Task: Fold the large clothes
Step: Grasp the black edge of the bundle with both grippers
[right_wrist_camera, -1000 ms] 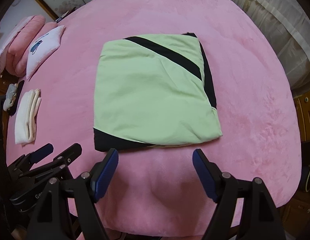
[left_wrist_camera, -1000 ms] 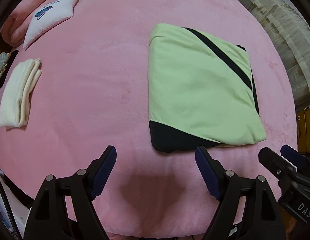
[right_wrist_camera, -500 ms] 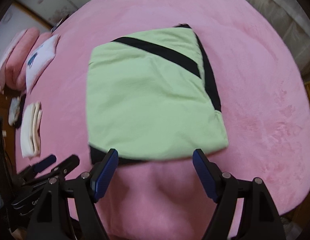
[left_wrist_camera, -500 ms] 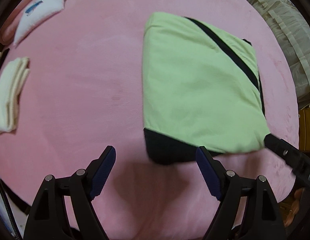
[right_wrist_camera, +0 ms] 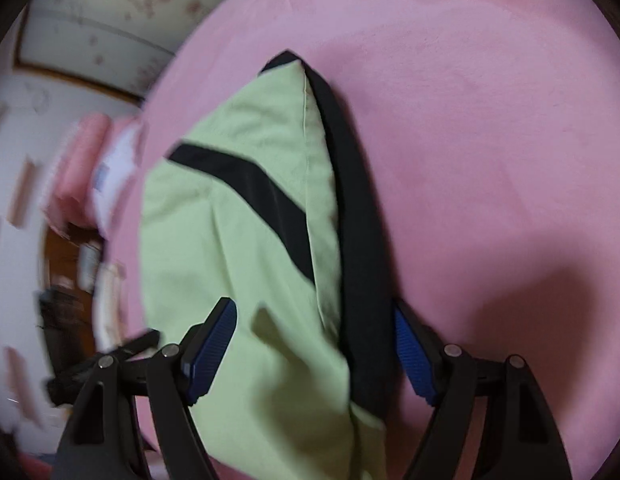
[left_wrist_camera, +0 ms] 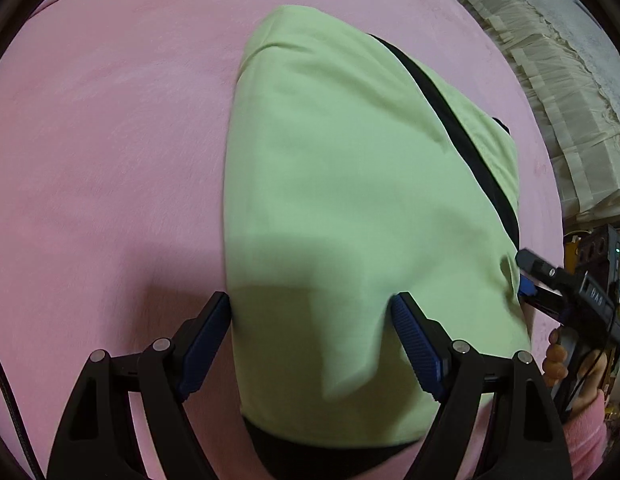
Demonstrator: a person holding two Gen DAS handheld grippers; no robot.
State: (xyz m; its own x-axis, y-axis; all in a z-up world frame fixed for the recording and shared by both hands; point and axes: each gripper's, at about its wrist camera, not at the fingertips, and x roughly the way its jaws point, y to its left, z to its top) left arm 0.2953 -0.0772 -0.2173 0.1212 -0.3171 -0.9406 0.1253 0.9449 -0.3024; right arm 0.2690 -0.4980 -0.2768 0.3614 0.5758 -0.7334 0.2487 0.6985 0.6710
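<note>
Since a second ago both my tongs have dropped close over the one folded green garment (left_wrist_camera: 350, 200), which now fills each view; the cream towel and most of the pillows have slid out of frame. My left gripper (left_wrist_camera: 310, 320) stands released, its two blue pads straddling the garment's near-left corner at 6 o'clock without clamping. My right gripper (right_wrist_camera: 314, 332) is likewise released, its pads either side of the black-trimmed right edge. The garment lies flat on the single pink bedspread (left_wrist_camera: 110, 160). In the left view, my right hand (left_wrist_camera: 558, 360) shows at 4 o'clock.
</note>
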